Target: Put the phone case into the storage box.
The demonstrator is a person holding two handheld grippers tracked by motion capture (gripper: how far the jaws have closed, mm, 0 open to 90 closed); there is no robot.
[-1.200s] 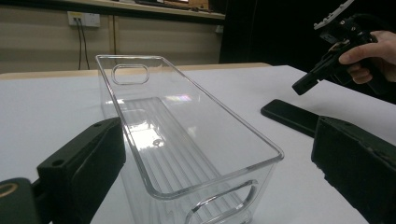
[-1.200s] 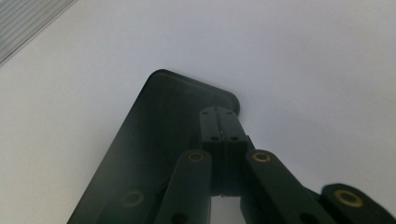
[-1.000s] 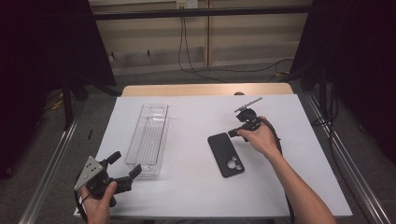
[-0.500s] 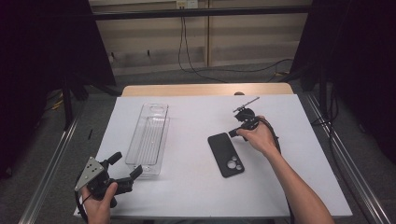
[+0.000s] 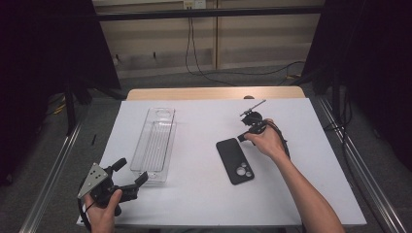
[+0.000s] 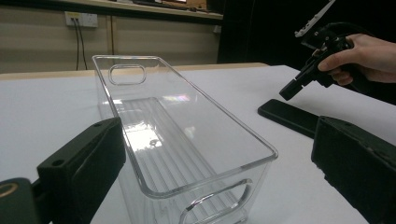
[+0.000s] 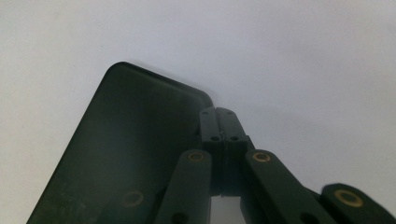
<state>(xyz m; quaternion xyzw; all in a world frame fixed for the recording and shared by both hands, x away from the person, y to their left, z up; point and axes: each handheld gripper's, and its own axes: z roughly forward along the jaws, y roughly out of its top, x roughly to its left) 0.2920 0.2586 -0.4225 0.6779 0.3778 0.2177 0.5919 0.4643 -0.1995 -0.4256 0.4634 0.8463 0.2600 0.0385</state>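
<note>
A black phone [image 5: 234,161] lies back up on the white table [image 5: 204,194], its camera holes toward me. My right gripper [image 5: 241,138] is shut, with nothing between its jaws. In the right gripper view its tips [image 7: 218,114] hover at the far corner of the phone [image 7: 130,154]. A clear plastic bin [image 5: 155,141] stands empty left of centre. My left gripper [image 5: 130,172] sits near the front left edge, open wide, just short of the bin's near end. In the left gripper view the bin [image 6: 187,140] lies ahead between the spread jaws, with the phone [image 6: 289,116] and the right gripper [image 6: 287,91] beyond.
A wooden strip [image 5: 214,93] runs along the table's far edge. Metal rails [image 5: 53,170] flank both sides, and cables [image 5: 233,73] trail on the floor behind. Bare white surface lies between the bin and the phone and right of my right hand.
My right hand has edged slightly left toward the phone's far corner. The left gripper, the bin and the phone have stayed put.
</note>
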